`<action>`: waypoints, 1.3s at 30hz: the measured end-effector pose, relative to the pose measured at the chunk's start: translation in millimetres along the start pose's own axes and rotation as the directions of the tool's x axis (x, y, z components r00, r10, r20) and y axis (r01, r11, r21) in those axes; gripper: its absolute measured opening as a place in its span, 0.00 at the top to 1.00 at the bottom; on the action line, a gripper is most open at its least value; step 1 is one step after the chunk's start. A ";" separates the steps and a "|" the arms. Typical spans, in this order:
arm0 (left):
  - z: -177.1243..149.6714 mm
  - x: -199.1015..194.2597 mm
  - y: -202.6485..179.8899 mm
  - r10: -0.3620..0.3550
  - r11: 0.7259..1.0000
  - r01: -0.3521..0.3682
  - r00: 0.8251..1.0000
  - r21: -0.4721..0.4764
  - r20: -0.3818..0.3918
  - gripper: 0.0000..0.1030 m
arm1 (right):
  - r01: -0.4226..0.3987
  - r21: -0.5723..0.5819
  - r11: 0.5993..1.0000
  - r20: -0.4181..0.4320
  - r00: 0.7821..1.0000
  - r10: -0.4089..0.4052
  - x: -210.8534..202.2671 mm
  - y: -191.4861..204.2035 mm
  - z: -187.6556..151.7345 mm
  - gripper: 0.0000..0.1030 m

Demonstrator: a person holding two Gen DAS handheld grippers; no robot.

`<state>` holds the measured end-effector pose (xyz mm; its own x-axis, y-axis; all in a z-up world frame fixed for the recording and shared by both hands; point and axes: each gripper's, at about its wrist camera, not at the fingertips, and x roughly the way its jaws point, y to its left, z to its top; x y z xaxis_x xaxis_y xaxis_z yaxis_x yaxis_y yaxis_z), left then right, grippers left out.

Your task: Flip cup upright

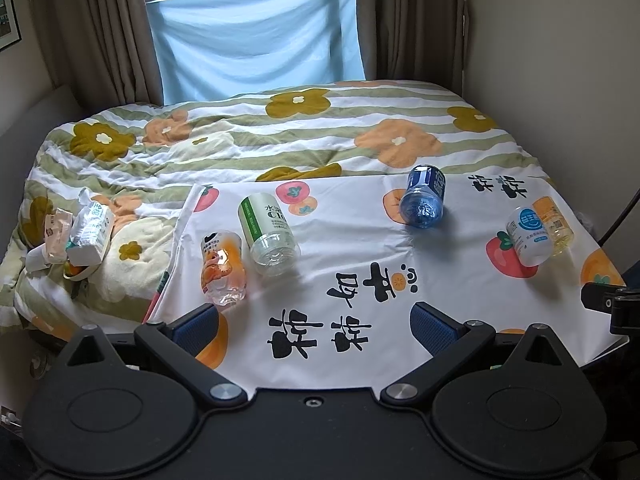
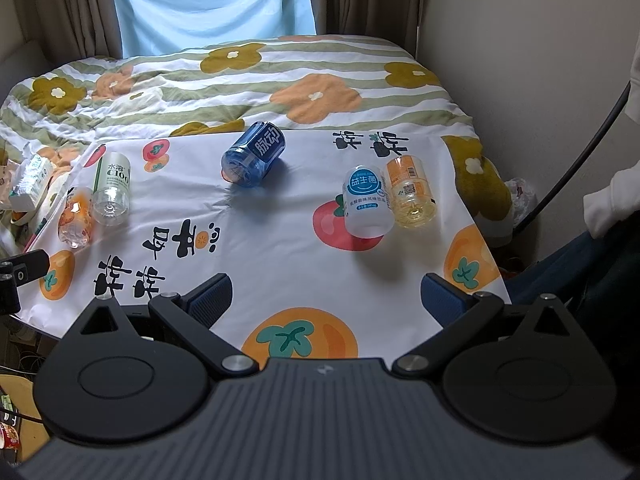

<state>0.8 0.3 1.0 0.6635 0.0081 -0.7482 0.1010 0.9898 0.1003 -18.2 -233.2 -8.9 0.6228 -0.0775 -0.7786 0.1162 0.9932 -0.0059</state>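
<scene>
We log a white printed cloth with persimmon motifs (image 2: 280,256) spread over a floral striped quilt (image 1: 248,140) on a bed; five cut plastic bottle cups lie on their sides on it.

Left group, touching: orange-labelled clear cup (image 1: 222,267) and green-and-white-labelled clear cup (image 1: 269,233), close to the cloth's left edge.
Centre: blue translucent cup (image 2: 253,153), alone, with bare cloth on every side.
Right group, touching: white cup with blue round label (image 2: 366,202) and yellow-orange clear cup (image 2: 409,190), near the cloth's right edge.

Our left gripper (image 1: 316,320) is spread wide and empty above the near cloth edge; our right gripper (image 2: 326,294) likewise.

The left view alone shows crumpled white packets (image 1: 80,232) on the quilt in full; the right view cuts them off.

Cup rims face away from us; their interiors are hidden.
</scene>
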 end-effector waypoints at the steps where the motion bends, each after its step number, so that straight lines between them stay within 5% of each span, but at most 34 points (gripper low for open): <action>1: 0.2 -0.2 -0.1 0.000 1.000 0.000 1.000 0.000 0.000 0.00 | 0.000 0.000 1.000 0.000 1.000 0.000 0.2 -0.4 -0.4 0.00; 39: -1.1 -1.6 0.6 0.000 1.000 0.000 1.000 0.001 0.002 0.00 | 0.008 0.027 1.000 -0.019 1.000 -0.008 2.7 -0.4 -6.0 0.00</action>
<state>-1.0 1.1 1.6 0.6646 0.0074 -0.7472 0.1017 0.9897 0.1003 -21.2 -233.3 -14.8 0.6070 -0.0834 -0.7903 0.1418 0.9899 0.0045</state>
